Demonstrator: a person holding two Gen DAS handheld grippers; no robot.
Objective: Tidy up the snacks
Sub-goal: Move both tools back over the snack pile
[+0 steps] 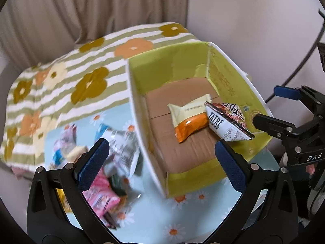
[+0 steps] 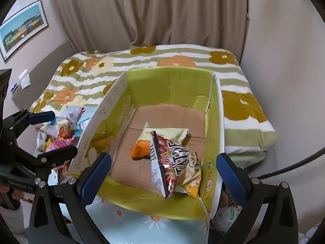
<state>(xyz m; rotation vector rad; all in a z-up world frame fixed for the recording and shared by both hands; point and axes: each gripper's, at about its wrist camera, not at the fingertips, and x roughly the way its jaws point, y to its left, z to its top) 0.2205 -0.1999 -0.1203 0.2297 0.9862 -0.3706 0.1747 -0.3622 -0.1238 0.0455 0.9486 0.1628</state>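
A green cardboard box (image 1: 140, 122) (image 2: 174, 83) stands on a daisy-print cloth. Inside lie a cream and orange snack packet (image 1: 187, 118) (image 2: 162, 138) and a red, white and yellow "TATRE" chip bag (image 1: 229, 120) (image 2: 176, 166) leaning at the box's right side. A pile of loose snack packets (image 1: 105, 162) (image 2: 59, 134) lies left of the box. My left gripper (image 1: 162, 160) is open and empty, above the box's near left wall. My right gripper (image 2: 163, 172) is open and empty, above the box's near edge; it also shows in the left wrist view (image 1: 272, 106).
A striped flower-print blanket (image 1: 67, 77) (image 2: 239, 105) covers the bed behind the box. Beige curtains (image 2: 150, 10) hang behind. A framed picture (image 2: 22, 28) is on the left wall. A black cable (image 1: 300, 61) arcs at the right.
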